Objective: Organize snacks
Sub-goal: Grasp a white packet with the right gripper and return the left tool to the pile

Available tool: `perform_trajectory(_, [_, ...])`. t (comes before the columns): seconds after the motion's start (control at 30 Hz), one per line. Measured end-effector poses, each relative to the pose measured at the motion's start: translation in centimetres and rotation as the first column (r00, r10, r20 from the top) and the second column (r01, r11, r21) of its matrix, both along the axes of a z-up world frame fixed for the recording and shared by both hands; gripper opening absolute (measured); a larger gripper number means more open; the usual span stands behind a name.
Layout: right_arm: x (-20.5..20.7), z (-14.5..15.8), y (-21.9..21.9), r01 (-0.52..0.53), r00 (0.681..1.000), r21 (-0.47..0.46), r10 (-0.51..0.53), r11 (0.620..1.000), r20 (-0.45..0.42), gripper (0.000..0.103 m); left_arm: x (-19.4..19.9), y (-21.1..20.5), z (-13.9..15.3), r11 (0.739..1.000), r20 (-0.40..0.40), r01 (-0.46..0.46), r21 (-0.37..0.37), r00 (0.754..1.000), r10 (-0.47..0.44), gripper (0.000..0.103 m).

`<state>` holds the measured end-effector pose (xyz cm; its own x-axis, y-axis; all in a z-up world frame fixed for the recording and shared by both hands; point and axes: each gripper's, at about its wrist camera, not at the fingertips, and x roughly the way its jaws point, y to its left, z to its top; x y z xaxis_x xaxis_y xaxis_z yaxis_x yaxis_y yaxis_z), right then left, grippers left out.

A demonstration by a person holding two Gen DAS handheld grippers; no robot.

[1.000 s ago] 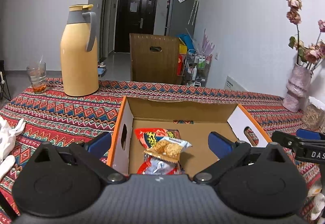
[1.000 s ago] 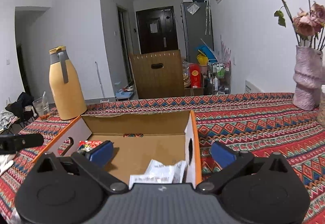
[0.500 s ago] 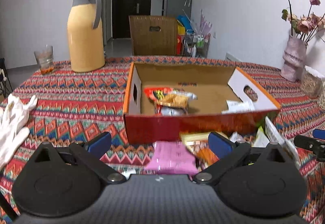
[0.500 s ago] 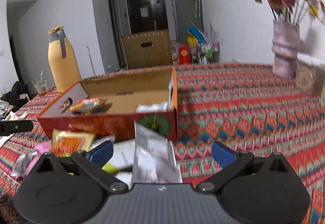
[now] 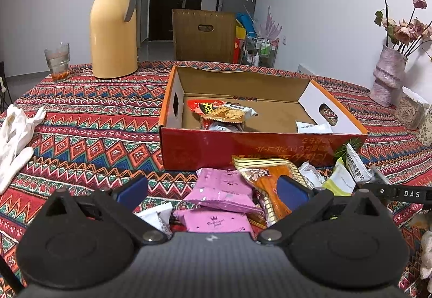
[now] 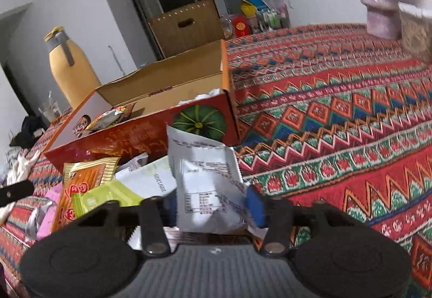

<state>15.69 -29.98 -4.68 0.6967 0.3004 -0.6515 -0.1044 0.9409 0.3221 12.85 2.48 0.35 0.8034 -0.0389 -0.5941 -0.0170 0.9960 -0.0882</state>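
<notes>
The left gripper [image 5: 212, 190] hangs low over the heap of snack packets in front of the red cardboard box [image 5: 243, 146]; its blue fingers [image 5: 133, 188] are spread wide and pinch nothing; the two pink packets [image 5: 221, 191] lie between them, one upon the other, and no pad touches them; the orange packet [image 5: 266, 179] lies just beside the right finger of this gripper; a yellow-green packet [image 5: 338, 181] stands further right, leaning at the box front. Inside the box lie a red packet of crackers [image 5: 221, 111] near the left wall and a white packet [image 5: 310, 126] near the right wall.

The right gripper [image 6: 212, 204] has its jaws just closed in on the white packet with printed text [image 6: 205, 184]; the blue pads press on both its sides, and the packet stands up between them, its top edge against the box front under the green pumpkin picture [image 6: 198, 122]; to the left of it lie the yellow-green and orange packets.

Compared with one second ago, both cameras have come back from above the box interior to the heap before it; then the left fingers framed the cracker packet inside the box, now they frame the pink packets; the right jaws stood fully open half a second ago with the white packet loose between them, and now they grip it.
</notes>
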Motion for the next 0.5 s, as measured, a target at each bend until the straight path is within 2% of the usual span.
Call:
perform_trajectory(0.07, [-0.2, 0.0, -0.4, 0.02, 1.0, 0.013, -0.02, 1.0, -0.001, 0.032, -0.1, 0.2, 0.0, 1.0, -0.003, -0.007, -0.005, 1.0, 0.007, 0.103])
perform_trajectory(0.13, [-0.2, -0.1, -0.9, 0.035, 0.999, 0.038, -0.035, 0.999, -0.007, 0.015, -0.1, 0.4, 0.0, 1.0, -0.006, -0.014, -0.009, 1.0, 0.014, 0.103])
perform_trajectory(0.33, [-2.3, 1.2, -1.7, 0.071, 0.994, 0.013, -0.072, 0.997, 0.085, 0.014, -0.5, 1.8, -0.3, 0.998, -0.017, -0.056, 0.024, 0.998, 0.057, 0.103])
perform_trajectory(0.5, [-4.4, 2.1, -2.0, 0.106, 0.982, -0.041, -0.099, 0.993, 0.159, 0.014, -0.6, 4.1, -1.4, 0.992, -0.073, -0.114, 0.055, 0.99, 0.118, 0.103])
